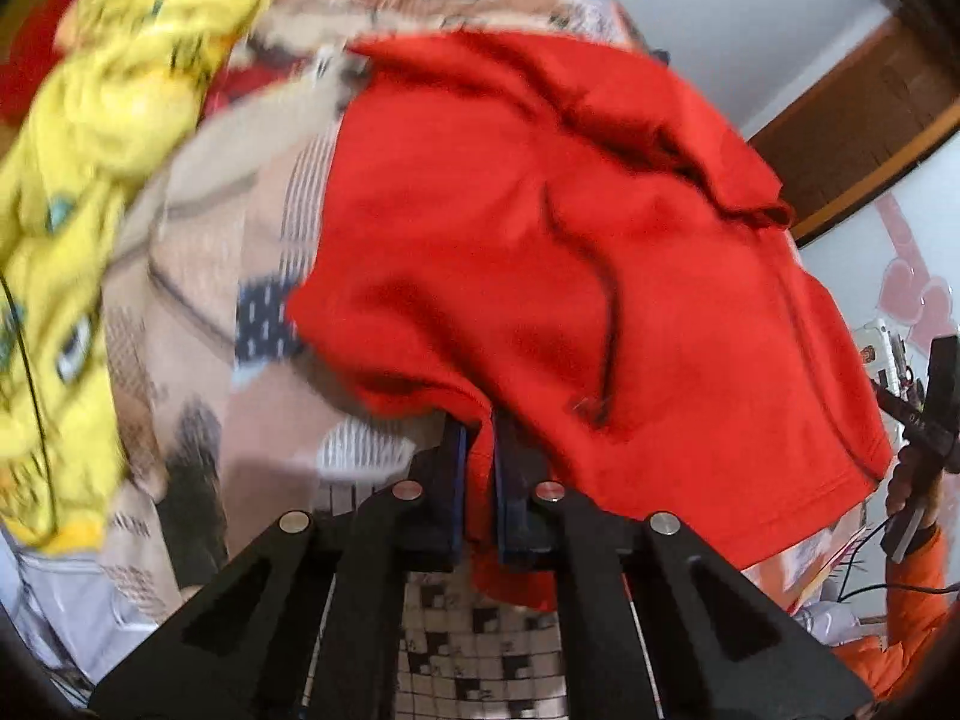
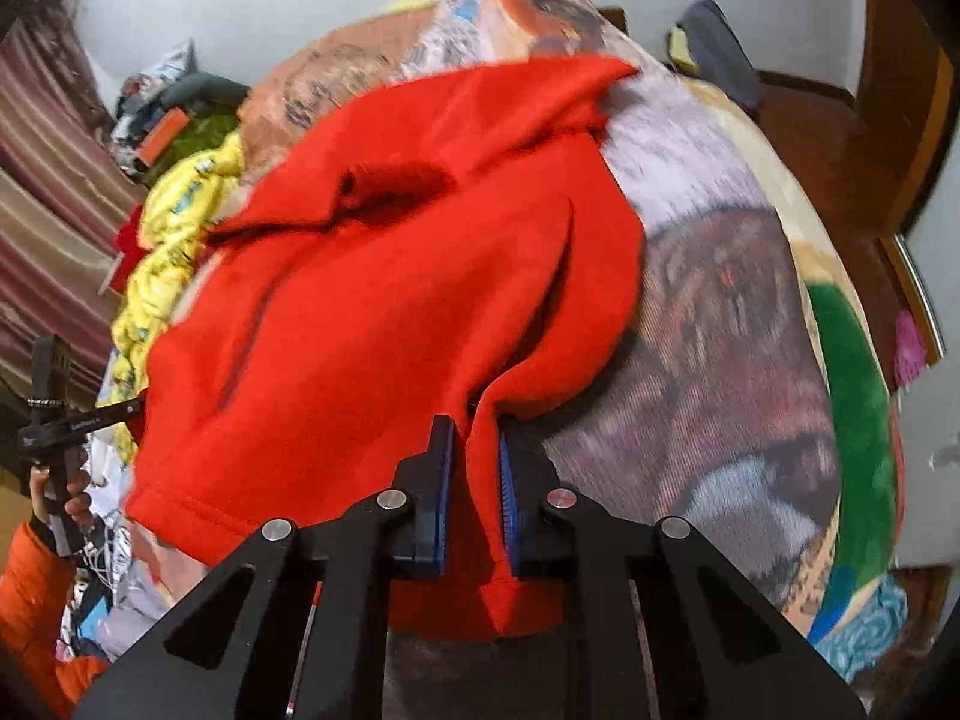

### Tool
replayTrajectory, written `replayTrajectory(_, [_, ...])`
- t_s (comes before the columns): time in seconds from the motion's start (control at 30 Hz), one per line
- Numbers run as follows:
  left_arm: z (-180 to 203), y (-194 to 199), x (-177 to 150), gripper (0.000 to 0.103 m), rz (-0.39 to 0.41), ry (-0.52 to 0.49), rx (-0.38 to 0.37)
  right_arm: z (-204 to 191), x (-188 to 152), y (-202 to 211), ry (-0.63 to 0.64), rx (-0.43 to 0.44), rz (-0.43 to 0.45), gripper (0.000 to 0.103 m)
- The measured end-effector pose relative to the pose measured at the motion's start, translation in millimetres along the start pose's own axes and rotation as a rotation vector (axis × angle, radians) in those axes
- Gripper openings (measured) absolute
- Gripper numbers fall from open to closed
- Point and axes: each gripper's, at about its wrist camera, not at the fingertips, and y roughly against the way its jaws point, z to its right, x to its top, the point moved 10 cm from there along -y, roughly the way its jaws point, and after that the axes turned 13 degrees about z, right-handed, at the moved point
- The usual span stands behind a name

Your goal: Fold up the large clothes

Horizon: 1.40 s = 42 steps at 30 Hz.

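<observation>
Left wrist view: two tools, left tool (image 1: 478, 438) and right tool (image 2: 477, 438), grip one red garment (image 1: 540, 240).

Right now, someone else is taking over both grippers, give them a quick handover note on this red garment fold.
Left gripper: shut on the red garment at its near edge.
Right gripper: shut on the red garment's other near corner.
The garment lies rumpled on the patterned bedspread; a yellow garment is heaped beside it.
Done: both corners gripped.
Left: no fold made yet; probably lift, spread flat, then fold.
</observation>
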Motion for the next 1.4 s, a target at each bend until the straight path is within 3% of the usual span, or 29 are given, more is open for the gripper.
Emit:
replayTrajectory(0.33, [32.6,53.4,128.4,0.005,0.288,-0.076,-0.032,-18.7,95.4,13.6,0.048,0.077,0.2,0.011])
replayTrajectory(0.5, [43.4,52.5,199.0,0.004,0.409,-0.078,-0.032,-15.7,150.3,-6.0,0.068,0.043,0.264,0.011])
replayTrajectory(0.57, [39.5,41.2,221.0,0.004,0.438,-0.081,0.006,-11.3,173.6,-15.6,0.057,0.034,0.287,0.011])
replayTrajectory(0.83, [-0.6,-36.7,275.2,0.004,0.396,0.0,0.123,21.0,233.6,-76.0,0.005,-0.044,0.29,0.008])
replayTrajectory(0.97, [-20.5,-85.9,275.3,0.004,0.337,-0.008,0.212,47.8,239.7,-112.7,-0.036,-0.109,0.254,0.004])
replayTrajectory(1.13, [-36.1,-129.6,257.8,0.004,0.234,-0.048,0.287,74.4,236.8,-124.7,-0.076,-0.14,0.208,0.004])
replayTrajectory(1.27, [-37.3,-132.6,251.8,0.004,0.203,-0.073,0.302,66.5,228.7,-110.7,0.016,-0.158,0.201,0.004])
replayTrajectory(1.4, [-24.3,-109.5,265.1,0.005,0.249,-0.09,0.286,44.9,226.8,-97.5,0.097,-0.133,0.203,0.004])
